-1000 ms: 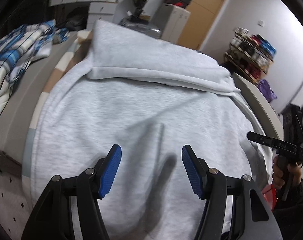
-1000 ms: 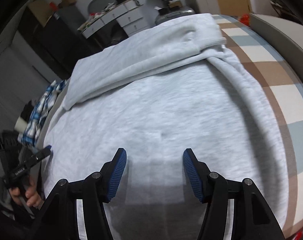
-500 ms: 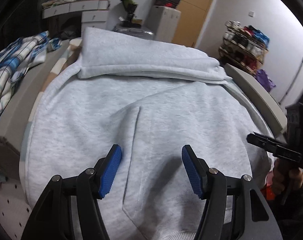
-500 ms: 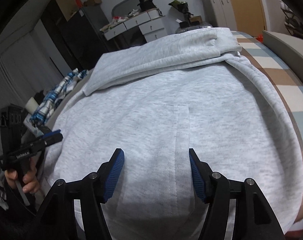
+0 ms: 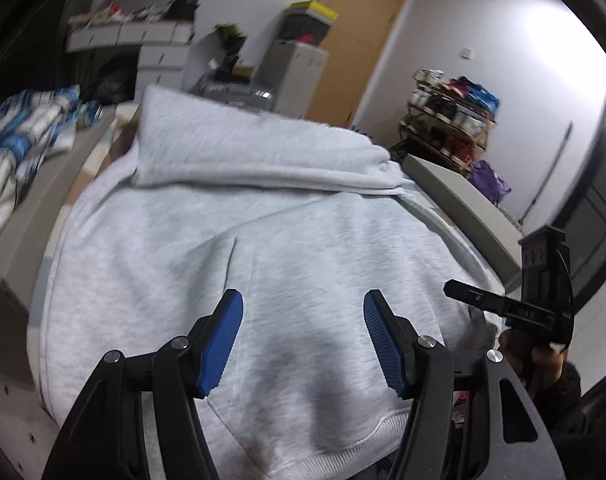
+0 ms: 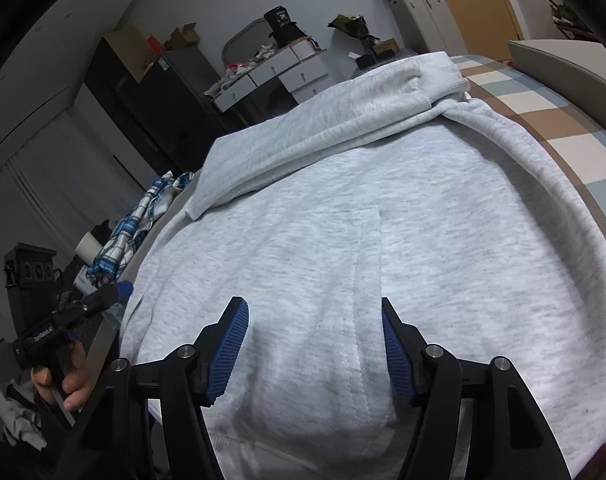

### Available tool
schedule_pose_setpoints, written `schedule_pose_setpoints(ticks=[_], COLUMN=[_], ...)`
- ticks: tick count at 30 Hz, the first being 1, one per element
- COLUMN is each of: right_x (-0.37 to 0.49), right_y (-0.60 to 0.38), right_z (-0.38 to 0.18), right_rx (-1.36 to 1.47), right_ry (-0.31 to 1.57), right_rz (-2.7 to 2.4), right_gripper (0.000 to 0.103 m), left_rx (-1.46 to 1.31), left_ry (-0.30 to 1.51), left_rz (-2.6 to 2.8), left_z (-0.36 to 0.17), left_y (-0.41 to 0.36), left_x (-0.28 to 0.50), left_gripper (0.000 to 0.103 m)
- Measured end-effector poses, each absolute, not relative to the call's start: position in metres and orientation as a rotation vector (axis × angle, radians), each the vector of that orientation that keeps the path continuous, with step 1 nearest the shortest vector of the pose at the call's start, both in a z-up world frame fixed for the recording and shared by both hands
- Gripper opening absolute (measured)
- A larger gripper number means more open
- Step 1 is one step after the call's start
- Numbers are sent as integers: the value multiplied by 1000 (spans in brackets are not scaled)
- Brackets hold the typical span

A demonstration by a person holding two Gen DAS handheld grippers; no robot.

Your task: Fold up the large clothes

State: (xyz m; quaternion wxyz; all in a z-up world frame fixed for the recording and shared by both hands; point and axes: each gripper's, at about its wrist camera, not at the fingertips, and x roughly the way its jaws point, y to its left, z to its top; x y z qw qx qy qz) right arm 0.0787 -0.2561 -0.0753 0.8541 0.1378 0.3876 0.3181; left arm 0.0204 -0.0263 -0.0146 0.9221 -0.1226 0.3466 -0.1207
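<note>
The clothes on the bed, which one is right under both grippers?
The light grey hoodie, spread flat; the blue plaid shirt lies crumpled off at the bed's edge.

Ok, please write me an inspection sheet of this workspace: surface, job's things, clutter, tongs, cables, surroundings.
Surface: bed with checked cover, mostly under the garment.
Job's things: grey hoodie lying flat, front pocket up, sleeves folded across the top, ribbed hem nearest the cameras.
Clutter: blue plaid cloth beside the hoodie, on the left tongs' side.
Tongs: left tongs open, nothing between them; right tongs open over the pocket seam, jaws just been opening, not gripping.
Cables: nothing seen.
Surroundings: white drawers, wooden door, shoe rack.
</note>
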Motion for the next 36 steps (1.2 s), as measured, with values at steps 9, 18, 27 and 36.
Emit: schedule_pose_setpoints(ticks=[9, 18, 27, 36], right_x=[78, 79, 78, 79], right_y=[-257, -259, -258, -255], right_z=[-76, -76, -77, -78], right_rx=[311, 330, 330, 321], right_ry=[803, 797, 800, 807], right_rz=[680, 684, 682, 679], right_gripper=[64, 64, 64, 64], left_rx=[-320, -311, -374, -286], left_ry=[815, 818, 840, 834], left_rz=[-231, -198, -194, -190], left_z=[-45, -45, -49, -52], left_y=[-18, -13, -2, -11], left_x=[37, 33, 34, 34], left_gripper=[58, 58, 58, 57])
